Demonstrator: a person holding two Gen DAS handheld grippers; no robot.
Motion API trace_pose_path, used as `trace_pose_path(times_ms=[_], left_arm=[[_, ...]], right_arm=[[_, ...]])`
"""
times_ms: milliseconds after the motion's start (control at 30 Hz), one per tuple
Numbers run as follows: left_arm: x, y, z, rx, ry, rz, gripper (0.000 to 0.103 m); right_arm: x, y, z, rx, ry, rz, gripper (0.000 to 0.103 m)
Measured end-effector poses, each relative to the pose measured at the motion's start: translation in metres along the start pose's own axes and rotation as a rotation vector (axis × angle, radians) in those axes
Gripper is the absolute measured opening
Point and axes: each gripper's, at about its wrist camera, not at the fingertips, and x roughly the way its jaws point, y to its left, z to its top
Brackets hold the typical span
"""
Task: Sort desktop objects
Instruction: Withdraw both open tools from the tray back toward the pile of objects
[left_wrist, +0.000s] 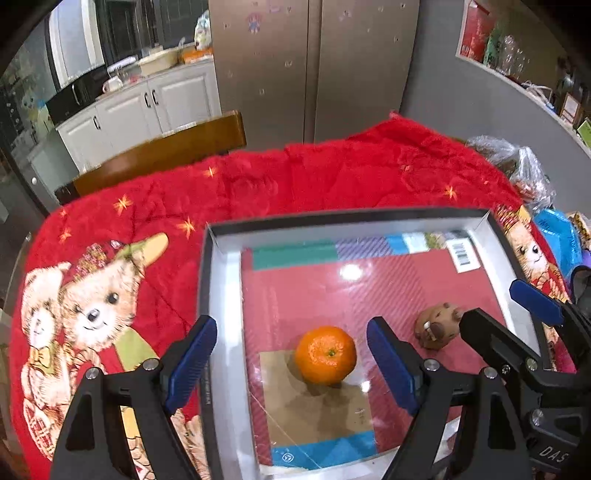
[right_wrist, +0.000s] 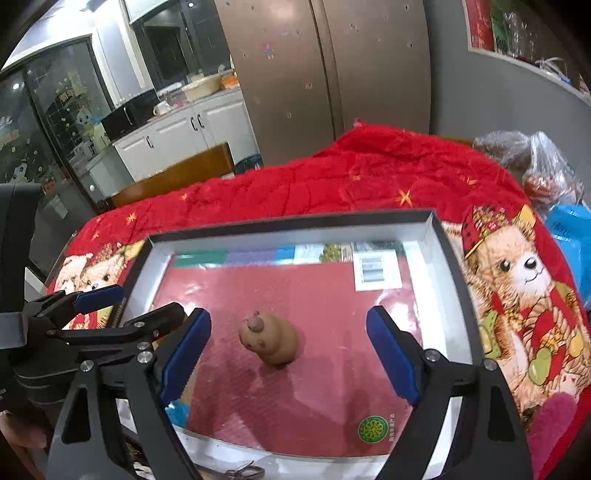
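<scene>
Orange (left_wrist: 325, 354) and brown toy (right_wrist: 269, 342), side by side but apart, on the red sheet inside the tray (left_wrist: 225, 314). Tray on a red blanket (left_wrist: 332, 177) with bear prints. Left gripper (left_wrist: 291, 363) above the orange, blue pads spread wide, gripping nothing. Right gripper (right_wrist: 289, 350) above the toy, likewise spread wide, empty.
</scene>
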Motion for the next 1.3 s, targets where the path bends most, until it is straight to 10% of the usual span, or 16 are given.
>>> trace_pose_path(times_ms=[467, 833, 1300], left_arm=[[-0.148, 0.015, -0.009, 0.057, -0.305, -0.012, 0.086], [-0.289, 0.045, -0.122, 0.045, -0.779, -0.073, 0.103], [-0.197, 0.014, -0.212, 0.152, -0.590, -0.026, 0.103]], right_arm=[[-0.135, 0.039, 0.013, -0.076, -0.231, 0.127, 0.095], [-0.270, 0.067, -0.048, -0.218, -0.506, 0.175, 0.103], [-0.259, 0.060, -0.186, -0.207, -0.512, 0.071, 0.103]])
